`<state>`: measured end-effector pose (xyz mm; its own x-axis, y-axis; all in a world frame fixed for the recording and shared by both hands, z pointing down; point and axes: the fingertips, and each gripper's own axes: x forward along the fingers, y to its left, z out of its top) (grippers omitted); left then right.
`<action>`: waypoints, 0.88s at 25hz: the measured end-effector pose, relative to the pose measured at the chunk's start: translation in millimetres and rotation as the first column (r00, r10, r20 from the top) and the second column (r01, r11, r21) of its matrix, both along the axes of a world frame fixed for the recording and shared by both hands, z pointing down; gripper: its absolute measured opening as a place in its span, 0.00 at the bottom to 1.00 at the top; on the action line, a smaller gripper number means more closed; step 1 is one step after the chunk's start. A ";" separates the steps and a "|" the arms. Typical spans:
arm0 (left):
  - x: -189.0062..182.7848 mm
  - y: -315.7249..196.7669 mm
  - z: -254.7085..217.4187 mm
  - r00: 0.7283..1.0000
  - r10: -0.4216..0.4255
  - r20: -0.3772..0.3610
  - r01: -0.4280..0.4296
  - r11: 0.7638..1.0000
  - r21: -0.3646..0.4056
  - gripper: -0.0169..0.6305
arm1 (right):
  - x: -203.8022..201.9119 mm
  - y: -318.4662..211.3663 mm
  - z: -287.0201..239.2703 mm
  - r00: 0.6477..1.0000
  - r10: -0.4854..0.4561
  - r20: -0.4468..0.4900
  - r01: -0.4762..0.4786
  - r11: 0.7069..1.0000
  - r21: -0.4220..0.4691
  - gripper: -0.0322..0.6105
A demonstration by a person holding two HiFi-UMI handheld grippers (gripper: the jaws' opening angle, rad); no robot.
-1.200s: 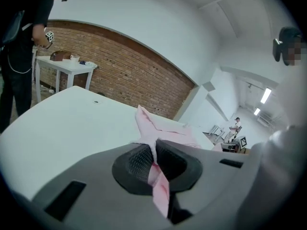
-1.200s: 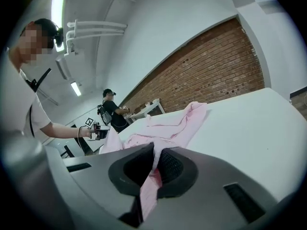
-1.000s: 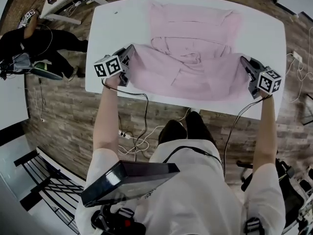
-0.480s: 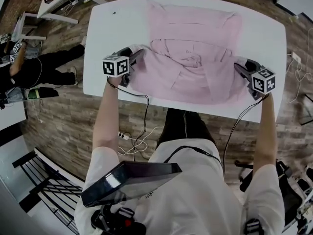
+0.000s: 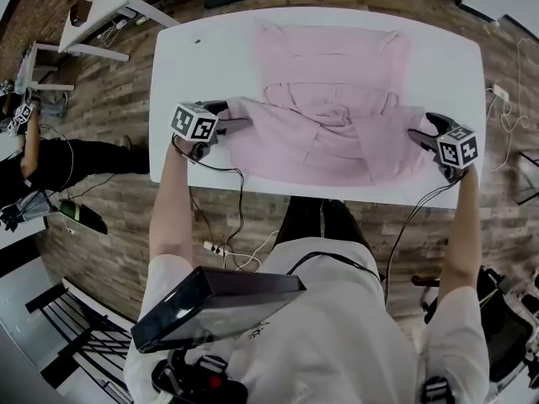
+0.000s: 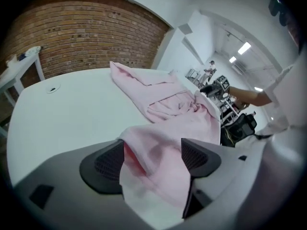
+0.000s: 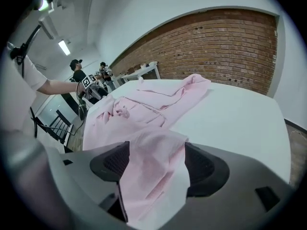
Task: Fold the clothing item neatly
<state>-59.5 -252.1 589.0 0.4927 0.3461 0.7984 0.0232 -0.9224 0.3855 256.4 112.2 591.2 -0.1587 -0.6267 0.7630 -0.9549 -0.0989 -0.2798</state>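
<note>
The left gripper (image 6: 152, 159) sits low at the left side of the desk (image 5: 189, 61). Its fingers (image 6: 103, 166) are spread wide, having just been opening. A corner of the pink shirt (image 5: 337, 66) lies loose between them, with no pad pinching it. The cloth drapes against the inner face of the left-hand finger, so I judge the first risk to be here. A withdrawal that drags sideways or lifts could catch that flap and pull the corner back off the fold.

The shirt lies across the middle of the desk, collar end far from the person, with the near part doubled up toward the centre. A knot of wrinkles (image 5: 337, 114) is bunched along the middle where the folded layer ends. If the next fold goes over it unsmoothed, the lump is likely to be trapped and the result will not be neat. The near edge of the cloth also runs close to the desk's front edge, so a tug toward the person could slide it over.

The right gripper (image 7: 152, 166) mirrors the left. Its fingers (image 7: 207, 169) are wide apart after just opening, and the other corner lies slack between them. This corner looks set nearer the person than the left one, so the fold line may end up skewed unless it is evened out.
</note>
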 end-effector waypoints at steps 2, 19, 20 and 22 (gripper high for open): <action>-8.1 -2.5 -1.5 0.998 0.063 0.032 -0.062 0.998 -0.002 0.57 | 1.3 5.8 -3.0 1.000 0.013 -0.019 -0.013 1.000 -0.014 0.58; -6.5 22.5 -61.5 0.973 0.022 -0.230 -0.023 1.000 0.000 0.24 | -69.8 11.6 -52.8 0.994 0.105 0.004 -0.105 0.982 0.155 0.38; -4.1 25.4 -62.9 0.970 0.022 -0.241 -0.023 1.000 0.002 0.20 | -75.3 10.3 -53.0 0.994 0.106 0.005 -0.105 0.981 0.160 0.32; -1.6 32.0 -64.2 0.966 0.027 -0.258 -0.025 1.000 0.011 0.13 | -87.3 6.9 -54.6 0.994 0.111 0.007 -0.110 0.978 0.176 0.29</action>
